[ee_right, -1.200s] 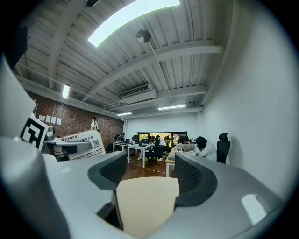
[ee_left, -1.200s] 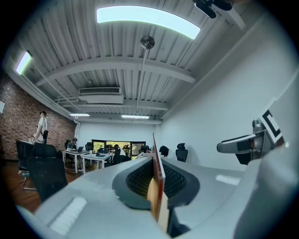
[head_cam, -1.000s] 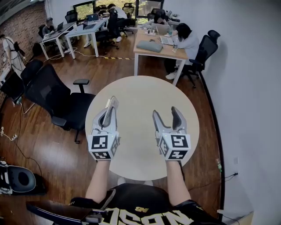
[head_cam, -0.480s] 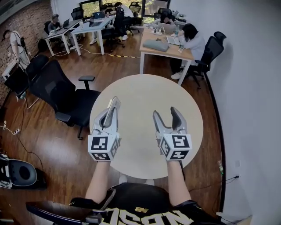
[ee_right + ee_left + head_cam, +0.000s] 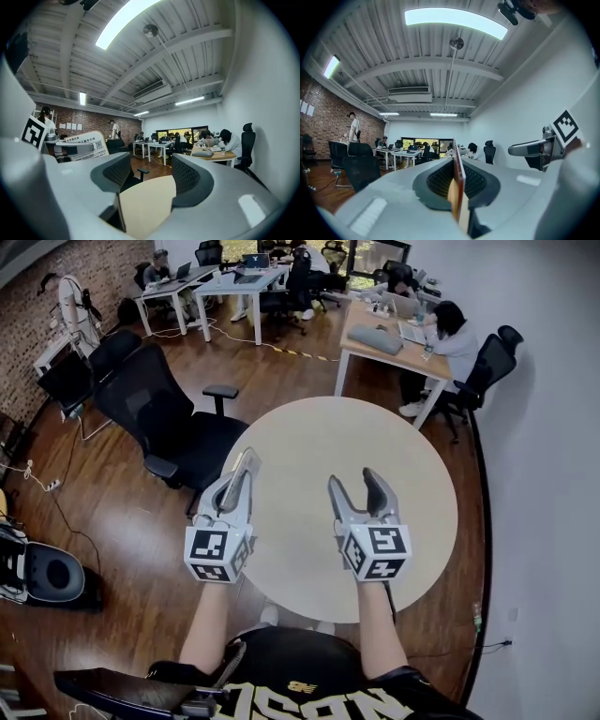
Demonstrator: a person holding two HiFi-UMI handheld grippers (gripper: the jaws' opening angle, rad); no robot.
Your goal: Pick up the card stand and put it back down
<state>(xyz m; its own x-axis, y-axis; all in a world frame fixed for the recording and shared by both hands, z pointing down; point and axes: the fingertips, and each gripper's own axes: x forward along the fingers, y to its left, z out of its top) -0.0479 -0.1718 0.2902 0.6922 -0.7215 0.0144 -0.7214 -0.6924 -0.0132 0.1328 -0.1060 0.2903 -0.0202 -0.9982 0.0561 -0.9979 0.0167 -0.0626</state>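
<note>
Two tongs hover at the frame's lower middle: the left tongs (image 5: 242, 463) are clenched on the card stand (image 5: 458, 183), held upright over the round worktop's (image 5: 375, 446) left rim, while the right tongs (image 5: 354, 480), jaws just closing yet apart, grasp nothing.

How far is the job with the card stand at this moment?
Done: the card stand is picked up, clamped in the left tongs over the round table. In hand: it is held there; the right tongs have just been closing on nothing. Left: putting it back down.
</note>
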